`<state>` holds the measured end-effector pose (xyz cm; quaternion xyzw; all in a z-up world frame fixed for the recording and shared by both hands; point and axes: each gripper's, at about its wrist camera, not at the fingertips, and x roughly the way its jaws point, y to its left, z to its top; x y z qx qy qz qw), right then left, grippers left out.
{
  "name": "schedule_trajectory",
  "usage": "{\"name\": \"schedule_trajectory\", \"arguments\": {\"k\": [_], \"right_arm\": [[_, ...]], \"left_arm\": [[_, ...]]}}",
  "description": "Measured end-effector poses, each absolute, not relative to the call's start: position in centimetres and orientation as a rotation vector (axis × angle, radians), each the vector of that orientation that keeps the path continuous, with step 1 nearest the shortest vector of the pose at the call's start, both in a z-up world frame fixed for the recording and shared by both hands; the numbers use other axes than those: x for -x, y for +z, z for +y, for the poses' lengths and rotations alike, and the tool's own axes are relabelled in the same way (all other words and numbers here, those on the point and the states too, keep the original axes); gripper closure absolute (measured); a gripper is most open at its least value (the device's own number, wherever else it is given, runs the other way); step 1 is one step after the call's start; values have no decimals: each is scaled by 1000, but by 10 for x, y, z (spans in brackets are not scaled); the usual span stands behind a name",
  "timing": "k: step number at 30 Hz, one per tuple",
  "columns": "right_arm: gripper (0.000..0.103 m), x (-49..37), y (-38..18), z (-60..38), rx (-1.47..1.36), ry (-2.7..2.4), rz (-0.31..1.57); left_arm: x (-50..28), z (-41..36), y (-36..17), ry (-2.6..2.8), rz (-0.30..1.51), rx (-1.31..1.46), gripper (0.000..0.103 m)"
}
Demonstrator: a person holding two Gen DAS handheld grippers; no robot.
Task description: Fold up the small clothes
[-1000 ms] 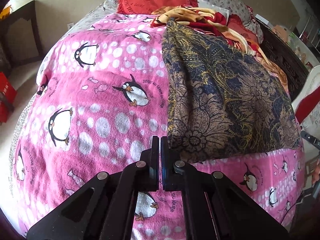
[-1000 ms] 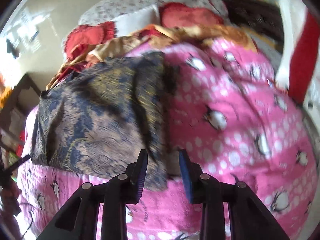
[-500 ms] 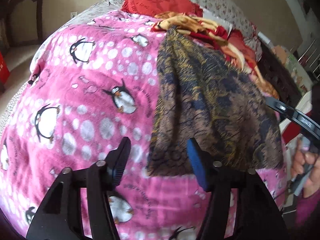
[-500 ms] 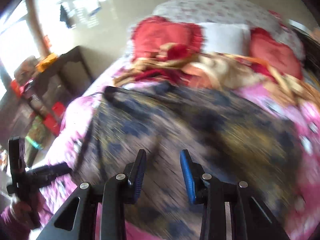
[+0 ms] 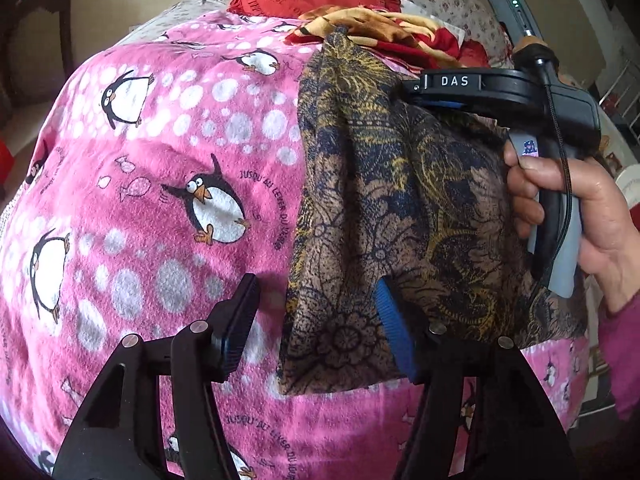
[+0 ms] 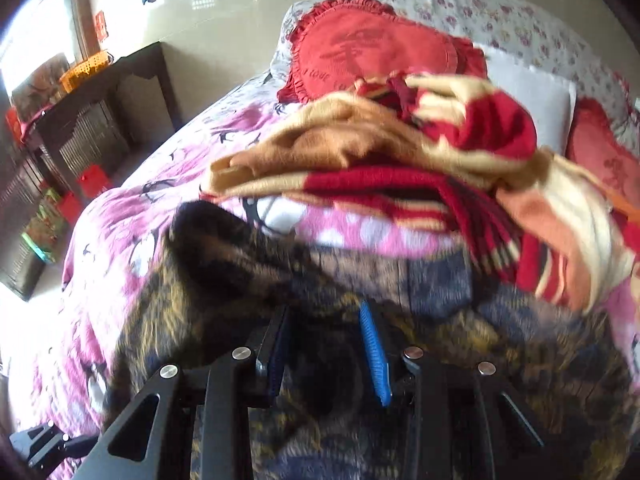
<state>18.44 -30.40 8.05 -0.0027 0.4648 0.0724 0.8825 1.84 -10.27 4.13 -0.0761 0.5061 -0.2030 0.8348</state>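
The dark paisley garment lies on my pink penguin blanket, its far end reaching the red-and-tan pile of clothes. My left gripper is spread – its jaws have just been opening – straddling the garment's near corner without pinching it. My right gripper hovers over the far part, jaws apart – whether cloth is caught between them I cannot tell.

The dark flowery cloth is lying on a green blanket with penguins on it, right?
Not quite: the blanket is pink, not green. The left wrist view shows it clearly, with penguins and white dots. The dark flowery cloth does lie on it.
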Motion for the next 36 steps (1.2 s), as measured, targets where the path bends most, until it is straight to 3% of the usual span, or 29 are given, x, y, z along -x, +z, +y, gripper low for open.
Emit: {"name": "schedule_trajectory", "arguments": {"k": [2, 4, 5, 6, 8, 12, 17, 19, 24, 27, 28, 29, 30, 31, 33, 36], "right_arm": [[67, -187, 94, -299, -38, 171, 971], [41, -188, 109, -293, -95, 213, 955], [22, -189, 115, -285, -106, 228, 945], [16, -190, 118, -278, -102, 239, 949], [16, -199, 114, -253, -50, 279, 1014], [15, -220, 80, -213, 145, 225, 1193], [9, -228, 61, -209, 166, 176, 1202], [16, -227, 62, -215, 138, 194, 1196], [62, -225, 78, -237, 99, 227, 1190], [82, -215, 87, -244, 73, 272, 1176], [82, -211, 92, -248, 58, 291, 1167], [85, -207, 96, -249, 54, 295, 1158], [85, -203, 100, -252, 50, 302, 1145], [85, -200, 104, -253, 44, 310, 1134], [86, -190, 113, -257, 37, 320, 1112], [86, -180, 127, -267, 10, 333, 1082]], "left_arm": [[-21, -97, 41, -431, 1070, 218, 42], [-23, -93, 39, -439, 1062, 268, 38], [-23, -92, 38, -444, 1055, 290, 34], [-23, -92, 37, -448, 1046, 310, 30], [-22, -93, 37, -456, 1033, 335, 25], [-19, -93, 37, -460, 1021, 346, 25], [-20, -91, 36, -479, 1008, 371, 20], [-22, -92, 35, -497, 1004, 380, 15], [-26, -106, 38, -482, 990, 312, 12], [-27, -112, 40, -479, 999, 279, 15], [-27, -113, 41, -486, 1003, 282, 24], [-27, -114, 42, -504, 1017, 289, 58], [-29, -117, 42, -516, 1042, 291, 74], [-28, -118, 43, -519, 1046, 292, 75], [-21, -118, 53, -524, 1017, 272, 88], [-10, -121, 75, -550, 971, 248, 91]]}}
